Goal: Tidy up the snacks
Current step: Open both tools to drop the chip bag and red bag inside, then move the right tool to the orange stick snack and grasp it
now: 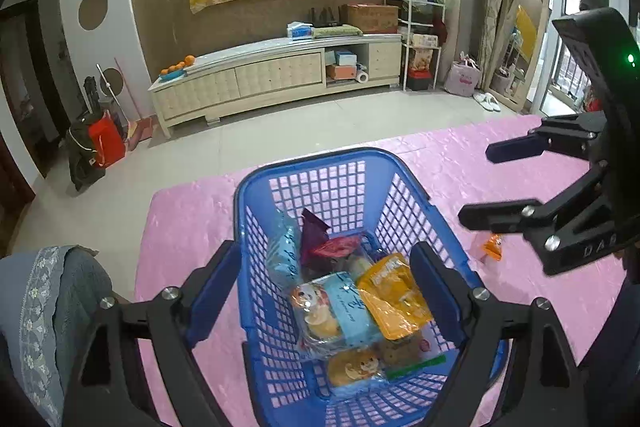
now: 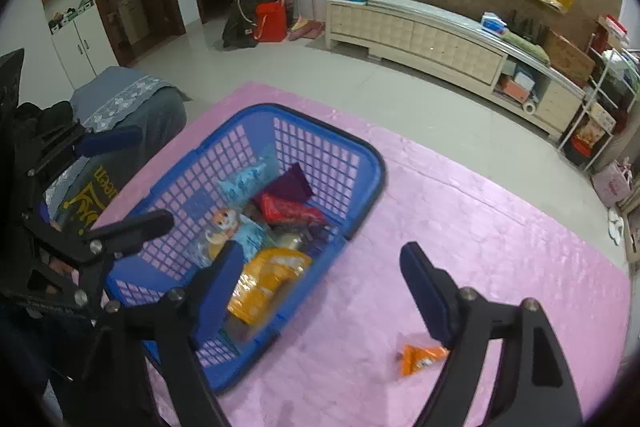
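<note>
A blue plastic basket (image 1: 312, 163) stands on the pink table cover and holds several snack packets: a yellow one (image 1: 394, 297), light blue ones, a red one and a purple one. It also shows in the right wrist view (image 2: 372, 163). My left gripper (image 1: 320, 291) is open and empty, hovering over the basket's near end. My right gripper (image 2: 322, 291) is open and empty, above the cover to the right of the basket; it also shows in the left wrist view (image 1: 476, 183). A small orange snack packet (image 2: 420, 357) lies on the cover by the right gripper's right finger and shows in the left wrist view (image 1: 493, 247).
The pink cover (image 2: 500, 239) spreads to the right of the basket. A grey-blue cushioned seat (image 2: 132, 107) stands at the table's left. A long cream TV cabinet (image 1: 276, 75) runs along the far wall across the tiled floor.
</note>
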